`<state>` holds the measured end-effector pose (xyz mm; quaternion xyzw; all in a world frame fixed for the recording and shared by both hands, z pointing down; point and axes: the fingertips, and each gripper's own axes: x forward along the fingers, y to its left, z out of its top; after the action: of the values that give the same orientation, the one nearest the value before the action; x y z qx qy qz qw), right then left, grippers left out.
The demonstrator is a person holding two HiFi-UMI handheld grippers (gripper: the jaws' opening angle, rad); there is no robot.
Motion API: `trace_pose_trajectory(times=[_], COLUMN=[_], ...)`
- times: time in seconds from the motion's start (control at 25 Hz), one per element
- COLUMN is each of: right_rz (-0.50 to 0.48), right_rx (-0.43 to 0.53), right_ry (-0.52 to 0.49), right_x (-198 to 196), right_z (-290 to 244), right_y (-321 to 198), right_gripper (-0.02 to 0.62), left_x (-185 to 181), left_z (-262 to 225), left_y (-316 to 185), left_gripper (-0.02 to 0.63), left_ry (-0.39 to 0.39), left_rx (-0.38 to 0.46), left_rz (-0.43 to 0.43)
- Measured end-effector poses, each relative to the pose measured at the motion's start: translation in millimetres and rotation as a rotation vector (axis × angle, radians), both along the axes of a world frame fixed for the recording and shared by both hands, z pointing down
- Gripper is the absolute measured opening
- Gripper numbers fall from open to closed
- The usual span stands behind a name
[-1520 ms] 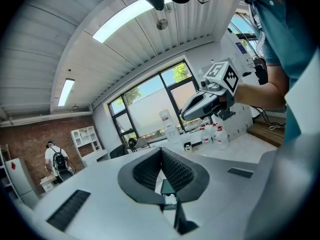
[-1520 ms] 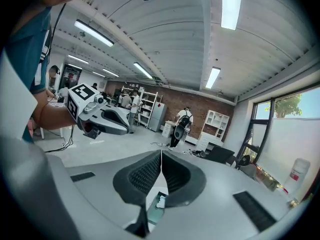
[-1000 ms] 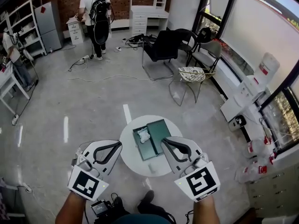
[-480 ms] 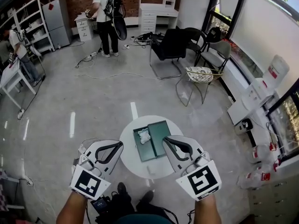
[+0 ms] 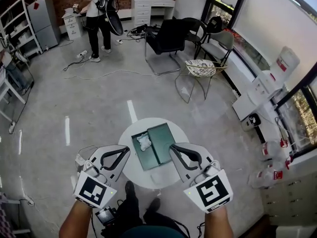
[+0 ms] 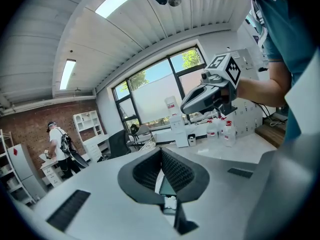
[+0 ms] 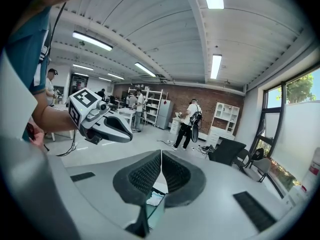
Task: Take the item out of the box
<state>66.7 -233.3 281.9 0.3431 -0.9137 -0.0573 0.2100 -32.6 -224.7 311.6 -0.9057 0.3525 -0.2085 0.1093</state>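
Left gripper [image 5: 124, 152] held at lower left, jaws pressed together on nothing, right gripper [image 5: 174, 148] likewise closed and empty at lower right, white item [image 5: 144, 142] seen lying in open green box [image 5: 161, 142], set on round table [image 5: 163, 176] at centre frame, touched by neither.

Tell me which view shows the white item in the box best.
The head view: it looks down on the white item lying in the open green box, unobstructed. The left gripper view shows only a sliver of it beneath shut jaws; the right gripper view likewise.
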Motion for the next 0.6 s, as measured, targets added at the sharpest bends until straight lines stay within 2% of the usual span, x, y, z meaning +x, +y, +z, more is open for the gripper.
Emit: trace_pose_trajectory(times=[0.24, 0.6], right_rz=[0.046, 0.096], right_rx=[-0.018, -0.067], right_ry=[-0.003, 0.003], right_x=[6, 13], right_z=[14, 58], right_y=[-28, -61], right_gripper=[0.038, 0.038], left_x=[4, 8], left_z=[19, 77], left_y=[-36, -77], left_gripper=[0.018, 0.020], left_ry=[0.007, -0.011], left_rx=[-0.026, -0.095], left_rz=[0.030, 0.066])
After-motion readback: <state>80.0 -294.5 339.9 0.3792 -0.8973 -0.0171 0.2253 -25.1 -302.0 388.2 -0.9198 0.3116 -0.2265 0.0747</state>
